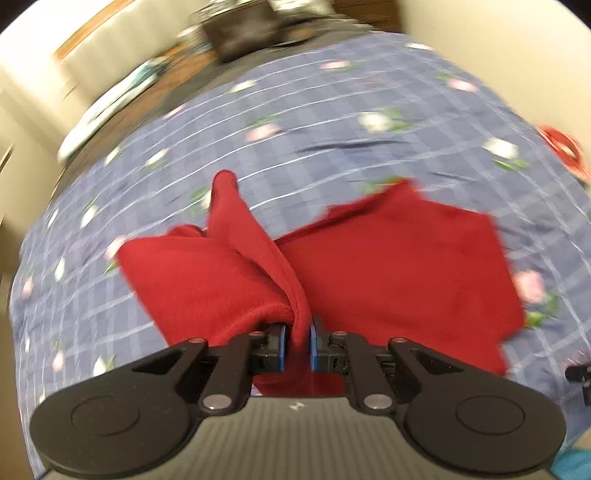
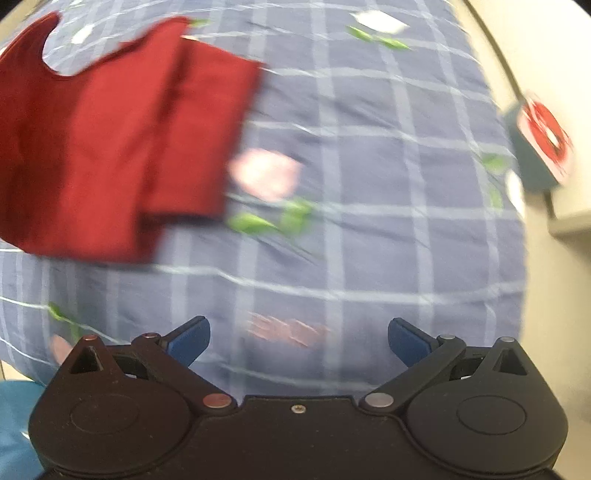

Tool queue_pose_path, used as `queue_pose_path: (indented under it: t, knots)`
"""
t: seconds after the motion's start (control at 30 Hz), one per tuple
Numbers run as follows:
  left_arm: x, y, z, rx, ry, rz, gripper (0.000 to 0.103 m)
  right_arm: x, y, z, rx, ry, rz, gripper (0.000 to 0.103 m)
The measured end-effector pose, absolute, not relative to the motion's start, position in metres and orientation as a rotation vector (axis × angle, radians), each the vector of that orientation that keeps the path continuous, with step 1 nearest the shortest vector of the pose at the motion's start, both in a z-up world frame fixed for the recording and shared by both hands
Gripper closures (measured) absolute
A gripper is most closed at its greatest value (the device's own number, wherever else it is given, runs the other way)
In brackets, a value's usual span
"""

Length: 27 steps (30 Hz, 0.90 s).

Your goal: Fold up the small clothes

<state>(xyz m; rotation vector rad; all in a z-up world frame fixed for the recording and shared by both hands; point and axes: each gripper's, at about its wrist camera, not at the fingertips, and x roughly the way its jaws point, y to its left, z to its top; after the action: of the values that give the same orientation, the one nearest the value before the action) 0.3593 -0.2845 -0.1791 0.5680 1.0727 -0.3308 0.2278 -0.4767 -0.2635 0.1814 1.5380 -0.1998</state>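
**Red garment half-lifted on the checked bedspread**

The bed was covered with a blue-grey checked bedspread (image 1: 332, 122) printed with pink and white flowers and green leaves, creased here and there. On it lay the small red garment (image 1: 399, 258), its right part spread flat, its left part drawn up into a ridge. The left gripper (image 1: 297, 347) had its blue-padded fingers (image 1: 282, 343) pinched tight on a fold of that cloth, which rose between them and ran forward to a point.

The right gripper (image 2: 299, 339) hung over bare bedspread (image 2: 369, 221), its fingers (image 2: 190, 338) spread wide with nothing between them; the garment (image 2: 110, 147) lay well off to its left, folded layers showing at the near edge.

Around the bed the room was blurred: pale cream walls (image 1: 37, 85), a dark object (image 1: 243, 29) beyond the far end, and a box with a red mark (image 2: 543, 144) off the bed's right side.
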Motion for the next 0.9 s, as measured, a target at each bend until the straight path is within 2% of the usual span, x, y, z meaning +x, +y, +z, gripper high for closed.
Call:
queue_pose_path:
  t: [0.13, 0.17, 0.23, 0.3, 0.33, 0.37, 0.5, 0.57, 0.63, 0.7, 0.9]
  knots:
    - [0.329, -0.347, -0.213, 0.663, 1.119, -0.406, 0.087, 0.202, -0.514, -0.271, 0.218, 1.573, -0.268, 0.001]
    - [0.324, -0.356, -0.222, 0.674, 1.138, -0.418, 0.082, 0.197, -0.522, -0.272, 0.229, 1.58, -0.28, 0.001]
    - [0.311, -0.375, -0.236, 0.692, 1.19, -0.438, 0.079, 0.19, -0.533, -0.275, 0.242, 1.588, -0.289, 0.001]
    - [0.3, -0.384, -0.238, 0.678, 1.215, -0.444, 0.069, 0.187, -0.54, -0.277, 0.247, 1.593, -0.285, 0.001]
    - [0.297, -0.384, -0.238, 0.666, 1.219, -0.444, 0.057, 0.186, -0.541, -0.278, 0.251, 1.595, -0.28, 0.001]
    - [0.294, -0.384, -0.235, 0.645, 1.222, -0.443, 0.05, 0.186, -0.543, -0.28, 0.255, 1.597, -0.272, 0.001]
    - [0.29, -0.365, -0.222, 0.581, 1.246, -0.394, 0.038, 0.2, -0.539, -0.284, 0.254, 1.594, -0.213, 0.001]
    - [0.295, -0.35, -0.217, 0.547, 1.255, -0.333, 0.02, 0.213, -0.535, -0.282, 0.272, 1.568, -0.155, 0.001]
    - [0.298, -0.33, -0.211, 0.495, 1.267, -0.251, 0.01, 0.229, -0.529, -0.277, 0.314, 1.528, -0.076, 0.001]
    - [0.304, -0.306, -0.21, 0.428, 1.295, -0.153, 0.005, 0.248, -0.519, -0.271, 0.371, 1.477, 0.011, 0.001]
    - [0.324, -0.233, -0.223, 0.195, 1.415, 0.126, 0.003, 0.32, -0.483, -0.257, 0.502, 1.371, 0.118, 0.005]
